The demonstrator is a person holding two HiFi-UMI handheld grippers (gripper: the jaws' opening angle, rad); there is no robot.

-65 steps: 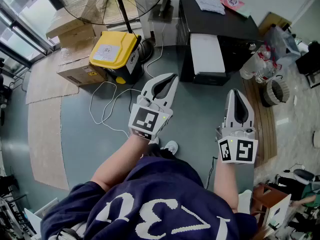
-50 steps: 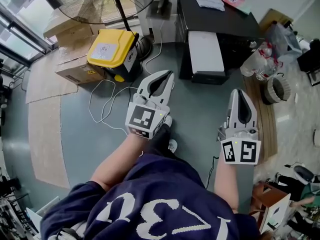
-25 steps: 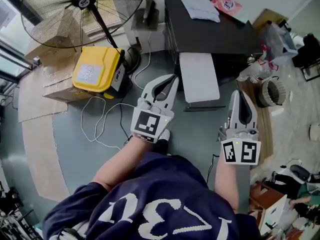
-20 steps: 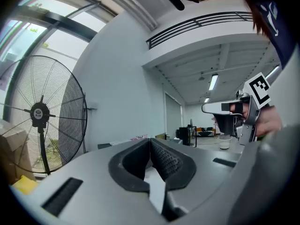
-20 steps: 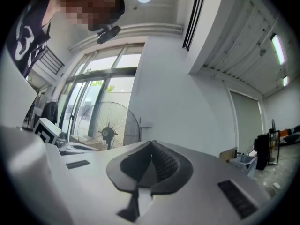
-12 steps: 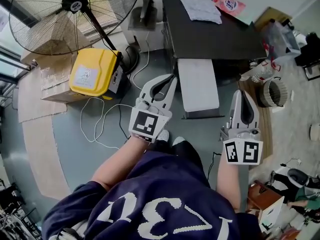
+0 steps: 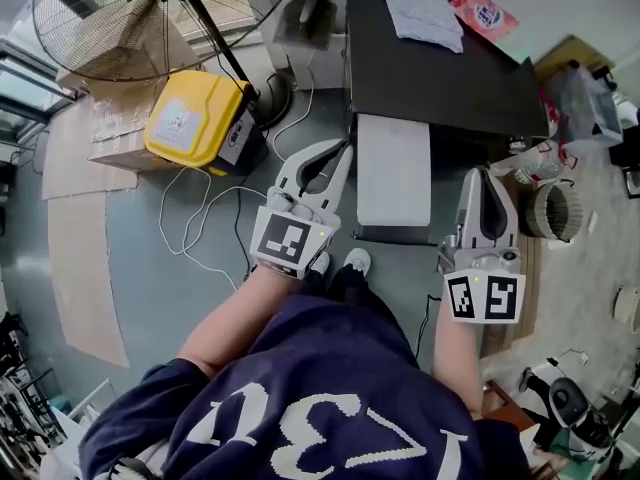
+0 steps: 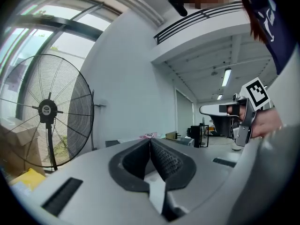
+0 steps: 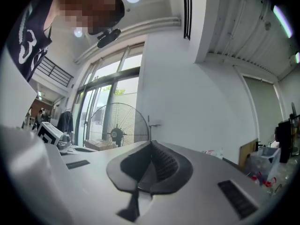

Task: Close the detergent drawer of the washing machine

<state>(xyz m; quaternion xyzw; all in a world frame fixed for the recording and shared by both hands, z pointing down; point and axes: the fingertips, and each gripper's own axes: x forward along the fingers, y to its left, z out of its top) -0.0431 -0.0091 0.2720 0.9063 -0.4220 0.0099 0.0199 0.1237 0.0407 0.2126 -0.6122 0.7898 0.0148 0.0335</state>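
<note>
White drawer, one, pulled out, left gripper, right gripper, fingers together

The washer stands far, right of centre, with a cloth and a packet on the far part of its top. The drawer juts from its near side toward the person. Left of the washer stands a fan. Nearer than the fan lies a case, with boxes to its left and a cable on the floor nearer still. Right of the drawer are bottles and a basket. The left gripper is just left of the drawer, the right gripper right of it.
</note>
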